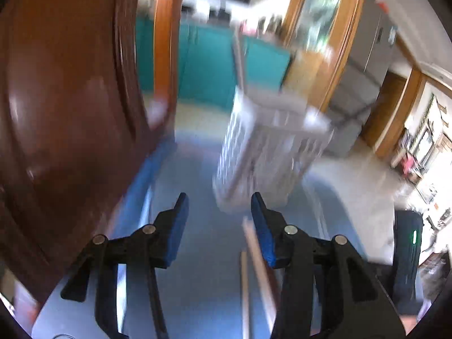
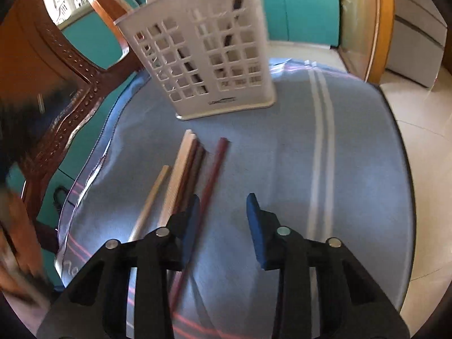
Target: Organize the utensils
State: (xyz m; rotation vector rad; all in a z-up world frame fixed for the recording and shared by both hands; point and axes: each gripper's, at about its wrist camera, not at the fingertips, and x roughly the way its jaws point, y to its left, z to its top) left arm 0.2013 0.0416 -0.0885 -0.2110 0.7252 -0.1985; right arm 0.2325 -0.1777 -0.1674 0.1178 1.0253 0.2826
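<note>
A white lattice utensil holder (image 2: 206, 53) stands on the blue cloth (image 2: 282, 169), with a few utensils inside; it shows blurred in the left wrist view (image 1: 262, 147). Several chopsticks lie in front of it: a pale pair (image 2: 178, 178), dark brown ones (image 2: 195, 169), a tan one (image 2: 152, 197) and a dark red one (image 2: 212, 180). My right gripper (image 2: 223, 209) is open and empty just above the red chopstick's near part. My left gripper (image 1: 220, 212) is open and empty, with pale chopsticks (image 1: 254, 257) beside its right finger.
A brown wooden chair (image 2: 70, 90) stands at the table's left edge; it fills the left of the left wrist view (image 1: 65, 99). The cloth has white stripes (image 2: 322, 141). Teal cabinets (image 2: 305, 5) stand behind, tiled floor (image 2: 423, 141) to the right.
</note>
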